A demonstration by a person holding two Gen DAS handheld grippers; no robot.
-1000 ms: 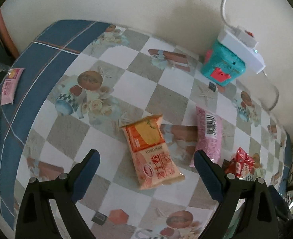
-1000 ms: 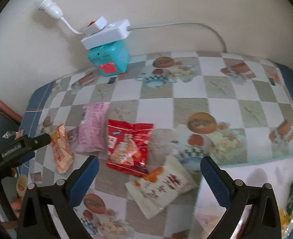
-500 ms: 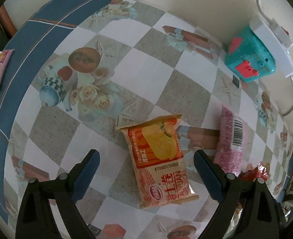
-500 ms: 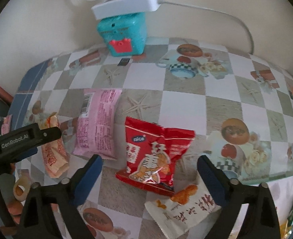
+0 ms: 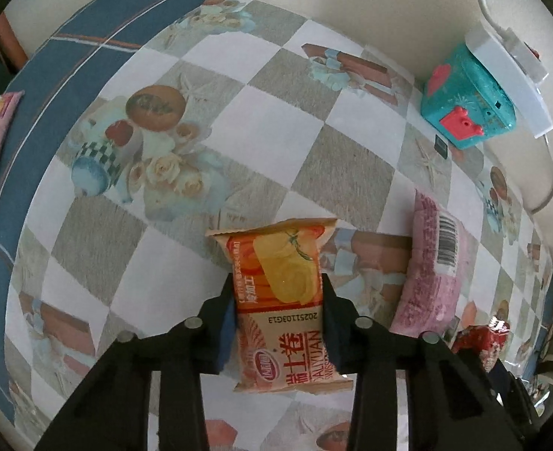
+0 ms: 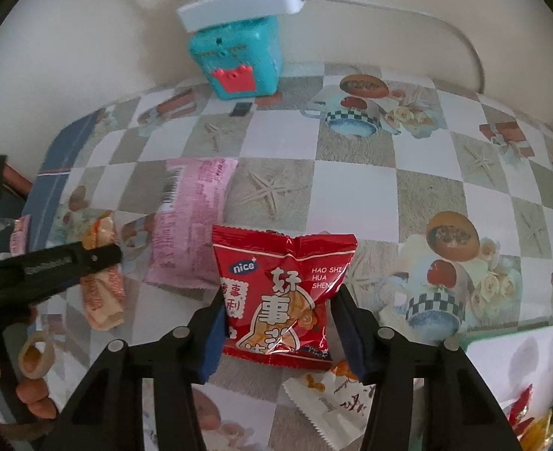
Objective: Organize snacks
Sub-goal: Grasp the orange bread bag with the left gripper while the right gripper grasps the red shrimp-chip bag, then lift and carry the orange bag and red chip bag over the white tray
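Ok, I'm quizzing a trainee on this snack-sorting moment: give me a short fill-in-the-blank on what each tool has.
The left tool has just closed on the ____ packet.
The right tool has just closed on the ____ packet.
The power strip rests on a ____ box.

Missing words: orange; red; teal

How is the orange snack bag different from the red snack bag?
The orange snack bag is long and narrow with a yellow picture; the red snack bag is wider, shiny and crinkly. The orange one sits between the pads of the left gripper, the red one between those of the right gripper. Both sets of jaws have just been closing. Both bags lie flat on the checkered tablecloth, either side of a pink packet.
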